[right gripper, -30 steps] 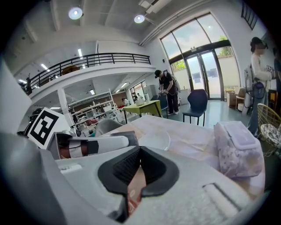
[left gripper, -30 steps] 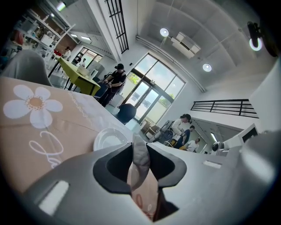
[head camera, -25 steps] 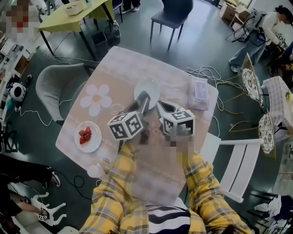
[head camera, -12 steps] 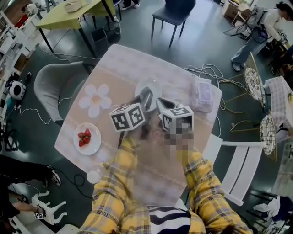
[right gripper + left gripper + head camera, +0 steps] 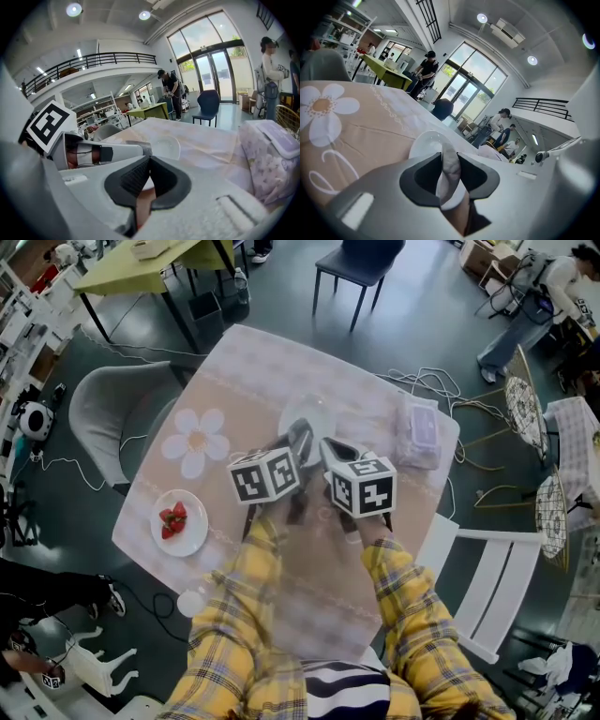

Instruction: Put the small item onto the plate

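My left gripper [image 5: 449, 161] is shut on a small pale pinkish-white item [image 5: 451, 169] that stands upright between its pads. Just beyond its tips lies the empty white plate [image 5: 425, 143]. In the head view that plate [image 5: 309, 411] sits at the middle of the table, with the left gripper [image 5: 298, 439] at its near edge. My right gripper [image 5: 328, 452] hovers close beside the left one. In its own view the right gripper [image 5: 148, 164] has its jaws met at the tips with nothing held, and the plate [image 5: 166, 146] lies ahead.
A second white plate with strawberries [image 5: 180, 521] sits at the table's left front. A wrapped tissue pack [image 5: 419, 432] lies at the right edge. A flower print [image 5: 195, 442] marks the cloth. Chairs [image 5: 122, 409] and people stand around the table.
Both grippers have sunk a little toward the table by the plate. The left gripper keeps its hold on the small item; the right stays shut.
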